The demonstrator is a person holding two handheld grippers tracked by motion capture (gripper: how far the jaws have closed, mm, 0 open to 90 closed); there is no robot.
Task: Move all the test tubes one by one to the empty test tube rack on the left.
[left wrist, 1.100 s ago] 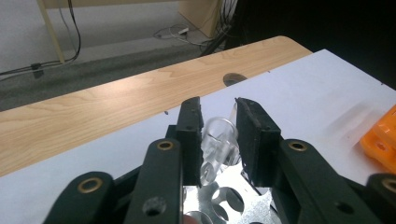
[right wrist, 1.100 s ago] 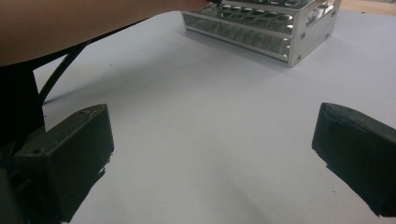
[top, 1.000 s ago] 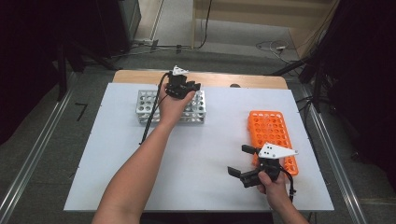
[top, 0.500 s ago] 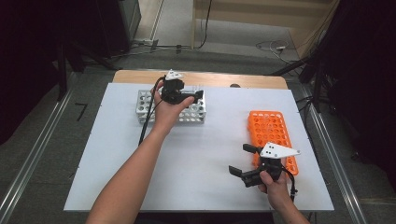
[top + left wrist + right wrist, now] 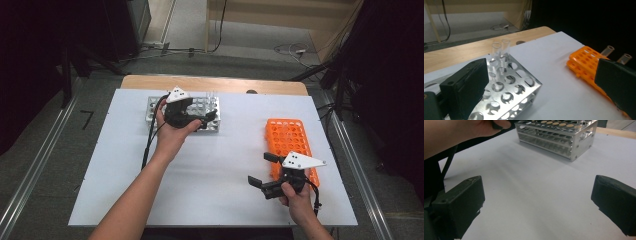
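Between the left tongs: nothing is held; the left tongs (image 5: 207,118) stand wide apart above the near right edge of the metal rack, having just been opening.
Right tongs: the right tongs (image 5: 262,170) are also wide apart and empty, low over the bare desk (image 5: 220,175) just left of the orange rack.
Glass tubes: two clear test tubes (image 5: 500,53) stand upright side by side in holes at the far corner of the metal test-tube rack (image 5: 511,87), their open mouths above its top plate; in the high view they show at the rack's far edge (image 5: 211,95).
Orange rack: a plastic test-tube rack (image 5: 290,145) lies well apart to the right on the desk; two more tubes (image 5: 616,53) rise at its far side in the left gripper view.
Handling, judged: the tubes look like thin-walled glass, light, rigid, smooth and breakable; a hard squeeze or a sideways knock against the hole rim could crack one, and a loose pinch could let it slide.
Where to grip, judged: on the bare upper part above the top plate, just under the mouth, pads on opposite sides, then lift straight up so the tube clears its hole without tilting.
Neighbour risk: the two tubes nearly touch, so one pad must slip into the narrow space between them or approach from the free outer sides.
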